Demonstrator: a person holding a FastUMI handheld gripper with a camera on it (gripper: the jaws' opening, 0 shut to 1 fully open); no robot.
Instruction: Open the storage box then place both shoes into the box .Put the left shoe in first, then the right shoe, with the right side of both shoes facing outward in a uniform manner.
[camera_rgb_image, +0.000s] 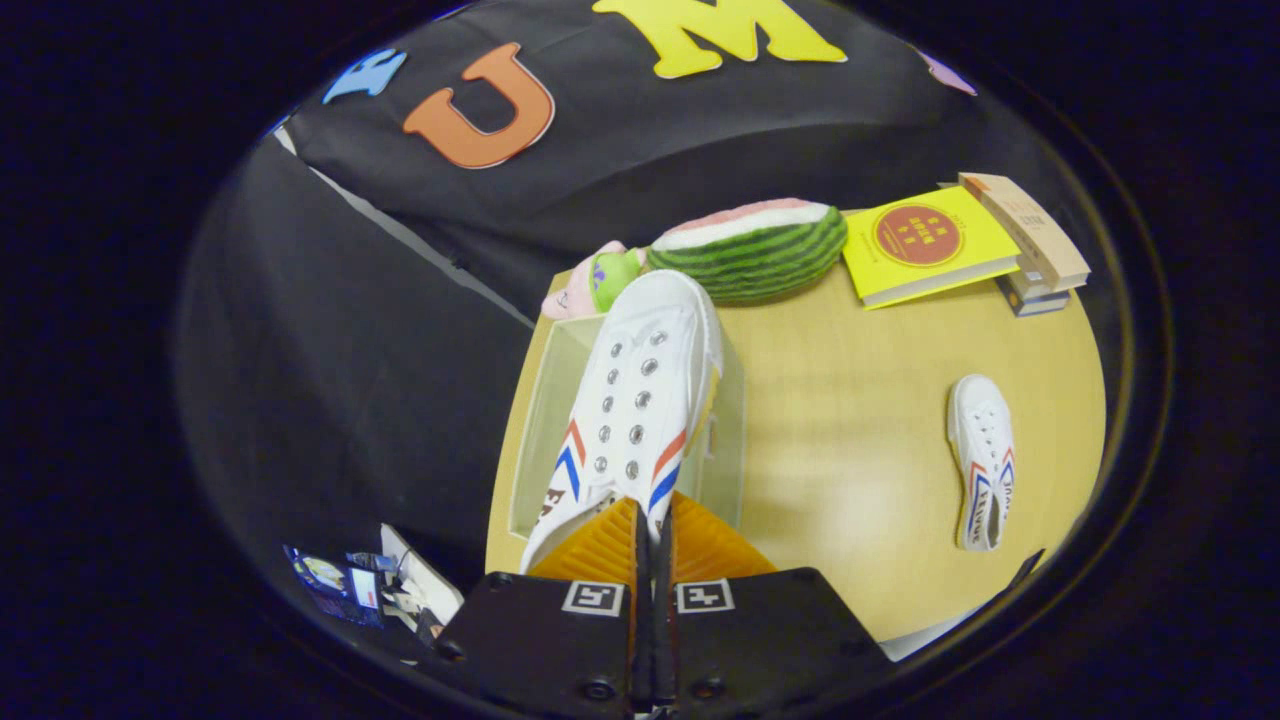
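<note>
Because the tongs (650, 530) are clamped only on the heel edge of the held shoe (635, 400), it may twist or slip as it goes down, I judge. It hangs just ahead of them, toe outward, over the open storage box (545, 400). The other shoe (982, 460) lies well apart on the surface (850, 470).
</note>
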